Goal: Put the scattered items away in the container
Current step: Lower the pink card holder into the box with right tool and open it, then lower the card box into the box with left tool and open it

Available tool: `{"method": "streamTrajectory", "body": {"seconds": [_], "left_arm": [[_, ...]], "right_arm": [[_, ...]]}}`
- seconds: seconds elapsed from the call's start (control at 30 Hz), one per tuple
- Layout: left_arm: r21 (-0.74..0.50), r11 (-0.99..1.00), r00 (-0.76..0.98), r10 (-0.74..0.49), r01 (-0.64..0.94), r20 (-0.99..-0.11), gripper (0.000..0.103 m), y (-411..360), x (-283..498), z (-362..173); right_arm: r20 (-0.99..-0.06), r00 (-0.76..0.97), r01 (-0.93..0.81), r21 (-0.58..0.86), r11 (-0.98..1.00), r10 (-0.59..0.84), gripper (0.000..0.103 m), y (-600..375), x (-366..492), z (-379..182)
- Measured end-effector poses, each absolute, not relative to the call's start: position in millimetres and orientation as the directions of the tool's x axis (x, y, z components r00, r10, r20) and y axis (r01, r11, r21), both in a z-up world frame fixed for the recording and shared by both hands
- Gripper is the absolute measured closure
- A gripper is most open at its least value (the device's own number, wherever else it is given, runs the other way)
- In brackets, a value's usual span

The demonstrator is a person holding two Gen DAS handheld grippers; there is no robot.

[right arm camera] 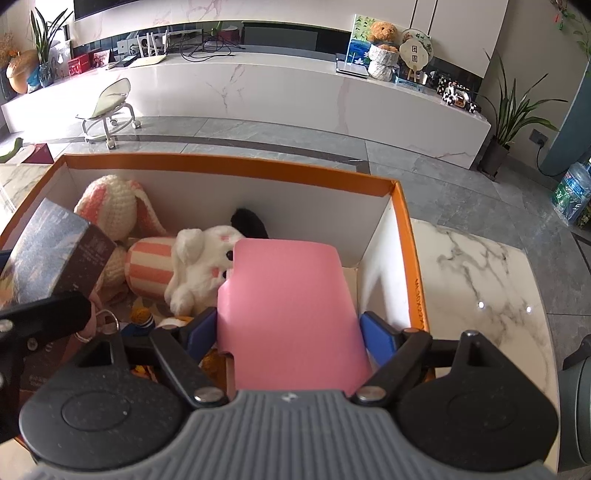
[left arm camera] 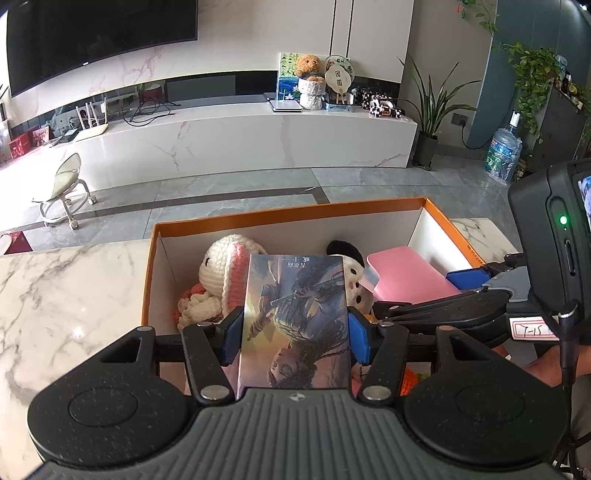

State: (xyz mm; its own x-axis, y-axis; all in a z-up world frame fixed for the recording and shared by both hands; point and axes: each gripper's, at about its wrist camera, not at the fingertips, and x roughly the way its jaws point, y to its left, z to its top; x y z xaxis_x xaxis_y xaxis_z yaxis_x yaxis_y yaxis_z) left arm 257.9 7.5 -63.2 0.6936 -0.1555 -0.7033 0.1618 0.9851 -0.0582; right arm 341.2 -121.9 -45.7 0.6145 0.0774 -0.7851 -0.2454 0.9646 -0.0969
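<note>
Left jaws: our left gripper [left arm camera: 295, 325] clamps the illustrated book [left arm camera: 295, 321] on both sides.
Right jaws: our right gripper [right arm camera: 291, 328] grips the pink box [right arm camera: 291, 299].
Beyond both: we hold each over the orange container [right arm camera: 229, 168], above the crocheted bunny [right arm camera: 110, 205] and white plush [right arm camera: 199, 266].
Below: marble surface [right arm camera: 476, 280].

Marble table [left arm camera: 55, 295]; teddy bear [right arm camera: 382, 31]; rolling stool [left arm camera: 66, 188].
</note>
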Motion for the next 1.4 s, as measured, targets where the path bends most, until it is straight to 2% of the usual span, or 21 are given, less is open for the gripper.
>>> {"method": "streamTrajectory", "body": {"seconds": [0.27,0.57,0.8,0.87,1.0,1.1,1.4], "left_arm": [[-0.051,0.985,0.695,-0.151,0.162,-0.703,0.037,4,258,-61],[-0.056,0.981,0.694,-0.173,0.187,-0.699,0.037,-7,259,-57],[-0.058,0.981,0.704,-0.174,0.186,-0.689,0.037,-15,264,-49],[-0.058,0.979,0.704,-0.181,0.195,-0.686,0.037,-19,265,-46],[-0.055,0.970,0.691,-0.207,0.236,-0.692,0.037,-39,270,-47],[-0.079,0.964,0.673,-0.235,0.254,-0.701,0.037,-52,278,-55],[-0.128,0.953,0.616,-0.275,0.273,-0.738,0.037,-85,308,-81]], "right_arm": [[-0.772,0.633,-0.254,-0.129,0.959,0.064,0.015,-121,337,-41],[-0.732,0.676,-0.236,-0.101,0.967,0.088,0.015,-137,319,-25],[-0.696,0.699,-0.234,-0.004,0.972,0.165,0.026,-166,291,-7],[-0.667,0.730,-0.227,-0.027,0.973,0.151,0.020,-171,283,-1],[-0.601,0.791,-0.213,-0.096,0.972,0.114,0.022,-182,270,10],[-0.601,0.796,-0.169,-0.114,0.979,0.067,0.032,-193,269,5],[-0.628,0.776,-0.127,-0.057,0.990,0.063,0.032,-217,275,-11]]}}
